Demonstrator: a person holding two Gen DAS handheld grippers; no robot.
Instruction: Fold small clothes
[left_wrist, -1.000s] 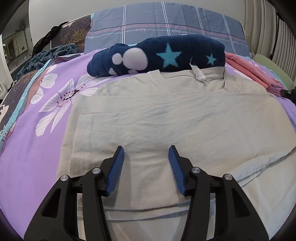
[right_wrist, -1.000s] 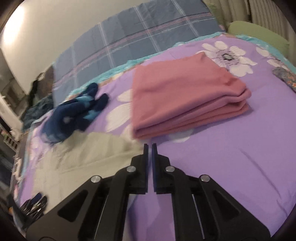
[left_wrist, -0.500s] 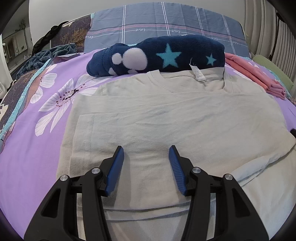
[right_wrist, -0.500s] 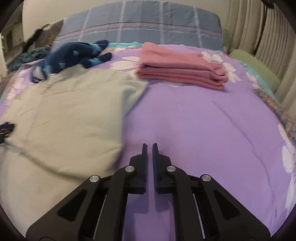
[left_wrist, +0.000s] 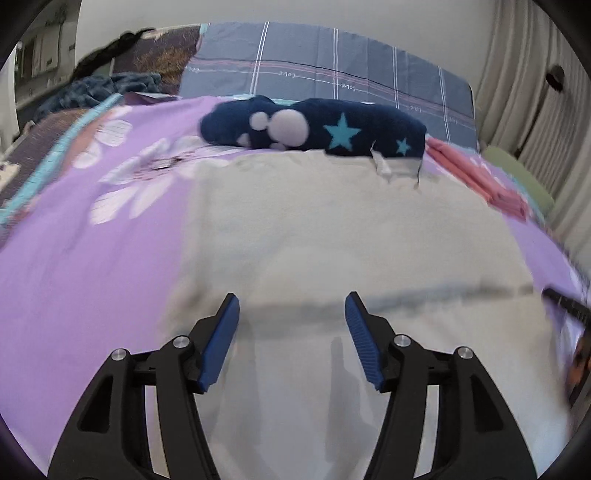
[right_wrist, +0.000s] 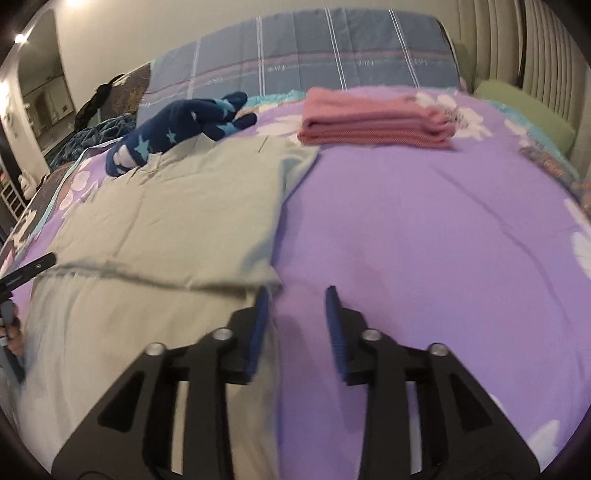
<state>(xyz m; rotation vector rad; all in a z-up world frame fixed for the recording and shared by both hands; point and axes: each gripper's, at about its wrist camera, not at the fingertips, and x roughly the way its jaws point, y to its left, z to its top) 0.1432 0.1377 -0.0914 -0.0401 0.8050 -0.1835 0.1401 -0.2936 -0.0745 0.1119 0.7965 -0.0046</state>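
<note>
1. Word "love" printed small and upside down, repeated along the stripes of the grey plaid pillow (left_wrist: 332, 74) at the head of the bed (left_wrist: 92, 277); same lettering in the right wrist view too blurred to read.
2. White tag (left_wrist: 382, 168) hanging from the navy fleece (left_wrist: 314, 125); any print on it too small to read.
3. No containers in view; clothes laid straight on the purple flowered bed.
4. Beige shirt (left_wrist: 351, 240) spread flat in the middle of the bed, one part folded over with its edge running crosswise as a shadowed line; far edge touching the navy fleece with pale blue stars and white dots.
5. Right edge of the shirt (right_wrist: 166, 221) straight and lying on bare purple sheet.
6. Folded pink stack (right_wrist: 376, 122) near the pillow, apart from the shirt, to its right.
7. Left gripper (left_wrist: 291, 321) over the shirt's near half, jaws wide apart and just opened further, nothing between them, pads clear of the cloth.
8. Right gripper (right_wrist: 297, 325) at the shirt's right edge, jaws partly apart after just opening, left pad over the shirt edge, right pad over the sheet, nothing clamped.
</note>
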